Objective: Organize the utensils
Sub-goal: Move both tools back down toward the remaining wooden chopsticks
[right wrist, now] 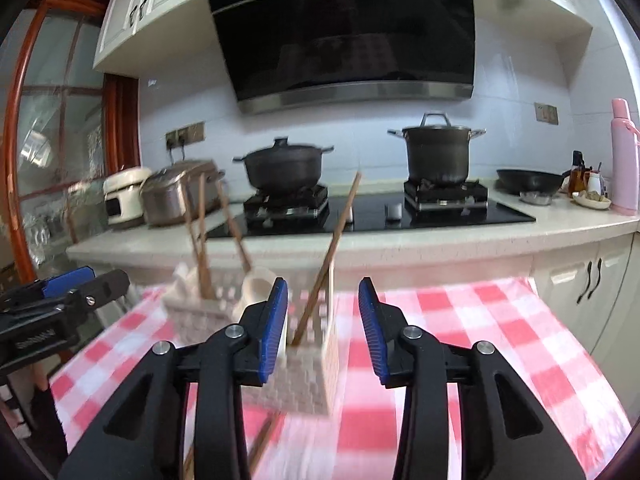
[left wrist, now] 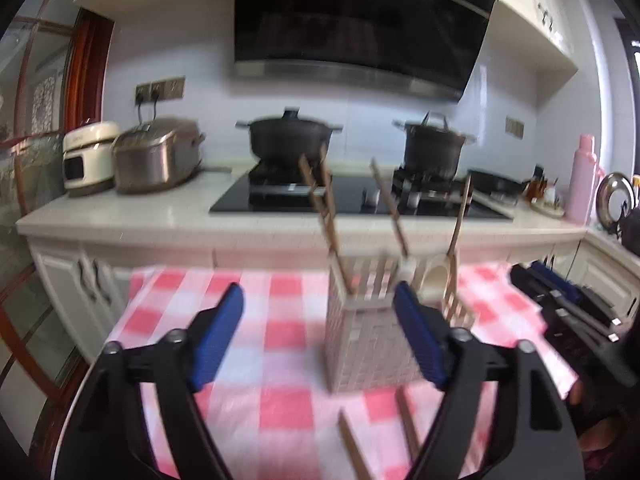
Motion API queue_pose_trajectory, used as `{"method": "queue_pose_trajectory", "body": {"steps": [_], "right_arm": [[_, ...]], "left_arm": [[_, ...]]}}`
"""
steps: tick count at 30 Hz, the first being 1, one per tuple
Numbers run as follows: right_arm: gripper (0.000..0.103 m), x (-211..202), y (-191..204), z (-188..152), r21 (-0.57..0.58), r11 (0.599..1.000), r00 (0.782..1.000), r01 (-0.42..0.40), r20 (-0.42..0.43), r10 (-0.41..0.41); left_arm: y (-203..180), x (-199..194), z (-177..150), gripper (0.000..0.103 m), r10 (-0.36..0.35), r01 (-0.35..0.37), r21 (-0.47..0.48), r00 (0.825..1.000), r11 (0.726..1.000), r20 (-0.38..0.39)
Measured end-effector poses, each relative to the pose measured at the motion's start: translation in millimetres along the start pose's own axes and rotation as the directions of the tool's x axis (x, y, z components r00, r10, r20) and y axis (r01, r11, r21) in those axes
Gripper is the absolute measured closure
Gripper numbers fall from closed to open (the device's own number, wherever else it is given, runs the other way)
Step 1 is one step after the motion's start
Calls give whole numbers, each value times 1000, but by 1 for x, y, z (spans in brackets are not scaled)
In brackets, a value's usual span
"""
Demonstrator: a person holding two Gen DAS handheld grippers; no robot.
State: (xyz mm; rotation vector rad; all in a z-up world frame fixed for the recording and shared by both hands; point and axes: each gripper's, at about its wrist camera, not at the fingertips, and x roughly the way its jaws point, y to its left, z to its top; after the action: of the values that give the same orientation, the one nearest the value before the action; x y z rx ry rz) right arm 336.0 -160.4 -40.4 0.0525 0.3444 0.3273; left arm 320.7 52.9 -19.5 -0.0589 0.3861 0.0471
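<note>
Left wrist view: the left gripper [left wrist: 318, 336] is being held with its blue pads spread wide and nothing is being gripped between them; only the checked tablecloth [left wrist: 240, 304] is being seen through the gap. The utensil holder [left wrist: 360, 344], a pale woven-looking box, is being taken as the landmark: it is standing on the cloth, and the right-hand pad is being shown just in front of the holder's right face, though contact cannot be told through the blur. Wooden chopsticks [left wrist: 324, 216] are being kept leaning in the holder, their tips rising above its rim, and a pale spoon [left wrist: 434, 276] is being kept at the holder's far right corner. Two loose wooden sticks [left wrist: 352, 444] are lying on the cloth just in front of the holder. In the right wrist view the right gripper [right wrist: 323, 330] is being held partly open, with nothing clamped; the holder [right wrist: 296, 384] is being seen just behind its left pad, and one long chopstick [right wrist: 328, 256] is being shown slanting up out of the holder. The left gripper [right wrist: 60, 300] is being seen to the left of the holder there. Behind the holder, a counter [right wrist: 440, 236] with a black hob and two dark pots [right wrist: 436, 156] is being shown.
</note>
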Motion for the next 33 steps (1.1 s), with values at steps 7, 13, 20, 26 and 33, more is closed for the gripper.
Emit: {"method": "queue_pose_trajectory", "body": {"steps": [7,13,20,26,33], "right_arm": [[66,-9,7,-46,19,999,969,-27,-244,31],[66,7,19,-77,37,999,916,-10,-400,24],[78,36,41,-96,59,998,863,-32,-502,57],[81,48,56,-98,21,1000,842,-23,-539,31],[87,55,66,-97,-47,998,828,40,-558,-59]], "left_arm": [[19,-19,-59,11,84,-87,-24,989,996,-119],[27,-31,-88,10,107,-116,-35,976,993,-190],[31,-33,-109,9,135,-138,4,965,990,-225],[42,-33,-112,9,121,-132,-31,964,991,-235],[44,-35,-112,9,102,-116,-45,967,992,-234]]}}
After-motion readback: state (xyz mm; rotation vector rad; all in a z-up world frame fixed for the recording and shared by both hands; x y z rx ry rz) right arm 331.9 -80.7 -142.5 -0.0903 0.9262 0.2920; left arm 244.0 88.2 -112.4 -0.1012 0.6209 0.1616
